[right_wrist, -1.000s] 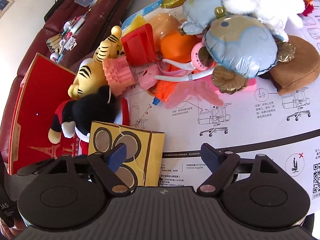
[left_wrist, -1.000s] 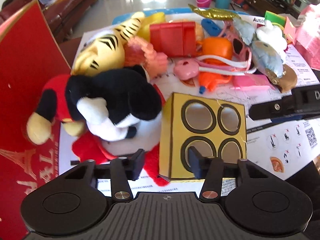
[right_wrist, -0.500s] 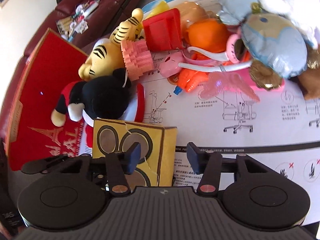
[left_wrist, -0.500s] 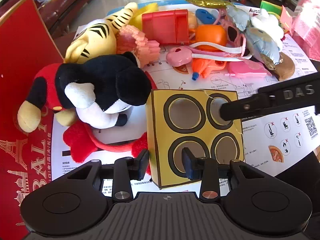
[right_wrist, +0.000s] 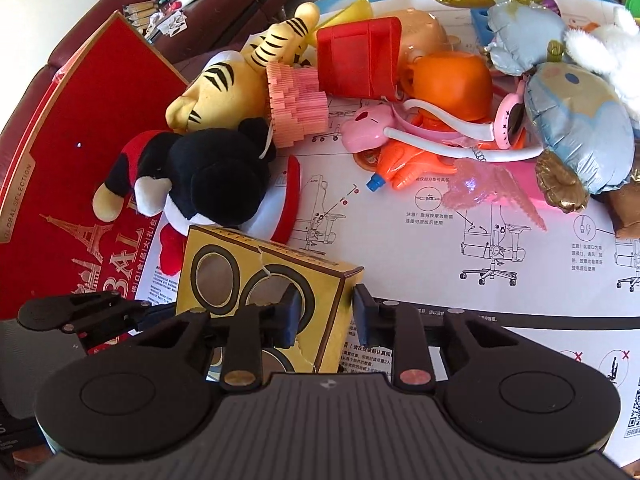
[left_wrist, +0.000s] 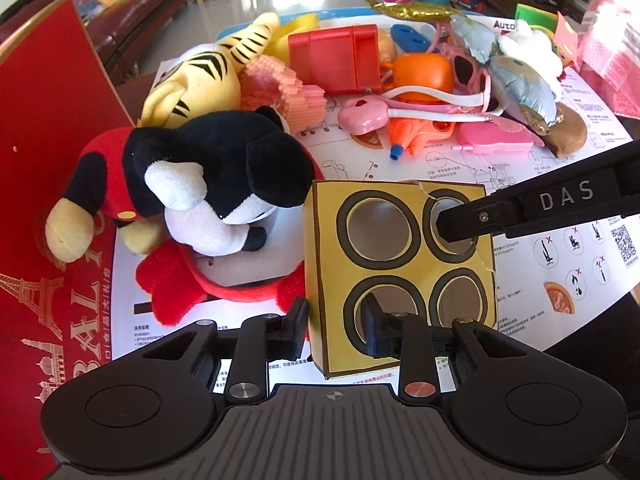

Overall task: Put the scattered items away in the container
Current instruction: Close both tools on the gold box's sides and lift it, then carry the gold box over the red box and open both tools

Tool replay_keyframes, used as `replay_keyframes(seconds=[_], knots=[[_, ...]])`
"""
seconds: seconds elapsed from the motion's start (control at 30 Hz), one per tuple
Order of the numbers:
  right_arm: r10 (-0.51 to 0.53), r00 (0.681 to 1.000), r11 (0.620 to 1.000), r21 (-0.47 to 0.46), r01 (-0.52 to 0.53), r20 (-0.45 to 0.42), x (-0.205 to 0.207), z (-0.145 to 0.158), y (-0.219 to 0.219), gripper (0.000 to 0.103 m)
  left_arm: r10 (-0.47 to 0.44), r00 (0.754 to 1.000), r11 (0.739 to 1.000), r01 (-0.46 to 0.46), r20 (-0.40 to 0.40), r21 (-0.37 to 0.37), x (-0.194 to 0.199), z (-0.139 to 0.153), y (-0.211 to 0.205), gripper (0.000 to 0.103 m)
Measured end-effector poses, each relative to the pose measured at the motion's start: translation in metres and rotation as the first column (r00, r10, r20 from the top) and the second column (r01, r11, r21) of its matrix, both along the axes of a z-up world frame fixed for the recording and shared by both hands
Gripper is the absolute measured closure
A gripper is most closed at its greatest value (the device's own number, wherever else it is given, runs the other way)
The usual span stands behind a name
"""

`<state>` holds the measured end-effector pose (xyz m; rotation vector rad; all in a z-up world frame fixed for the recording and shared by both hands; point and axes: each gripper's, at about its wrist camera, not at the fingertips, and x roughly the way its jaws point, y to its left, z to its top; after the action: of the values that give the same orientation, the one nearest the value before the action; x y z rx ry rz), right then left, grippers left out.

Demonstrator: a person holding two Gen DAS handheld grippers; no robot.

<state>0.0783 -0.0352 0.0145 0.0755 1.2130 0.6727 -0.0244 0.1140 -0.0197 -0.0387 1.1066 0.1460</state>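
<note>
I have the yellow box (left_wrist: 400,276) pinched from two sides. My left gripper (left_wrist: 334,330) is clenched on its near left corner: one finger outside the left wall, the other poking through the lower left round window. My right gripper (right_wrist: 323,314) grips the box's right edge, one finger inside an upper window, the other on the outer side wall. In the left view that finger shows as a black bar reaching into the top right hole. The box stands upright on the printed sheet (right_wrist: 460,264), torn a little along its top edge.

As I judge it, the tidying has barely begun. Just beyond my left fingers lies the black and red mouse plush (left_wrist: 208,184), touching the box's left side; further ahead sit the tiger plush (left_wrist: 196,84), a pink block toy (left_wrist: 276,92), a red plastic piece (left_wrist: 336,60), an orange toy (right_wrist: 448,80), a pink headband (right_wrist: 440,140) and a blue foil balloon (right_wrist: 576,128), all loose on the sheet. The red gift box (right_wrist: 60,168) stands far to my left; if it is the container, I cannot see anything inside it.
</note>
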Motion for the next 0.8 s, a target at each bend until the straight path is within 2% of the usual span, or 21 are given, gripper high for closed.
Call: replay_keyframes(seconds=[0.43,0.8], knots=[[0.007,0.999,1.000,-0.008,-0.006,0.032,-0.008,0.010,-0.007,0.071,-0.022,1.000,0.999,0.021,0.013,0.026,-0.003,0.009,-0.011,0.078],[-0.007,0.997,0.999,0.040,0.004,0.080,-0.013,0.036,-0.026,0.071,-0.030,0.997,0.998,0.026,0.068,0.065,-0.005,0.038,-0.027,0.078]])
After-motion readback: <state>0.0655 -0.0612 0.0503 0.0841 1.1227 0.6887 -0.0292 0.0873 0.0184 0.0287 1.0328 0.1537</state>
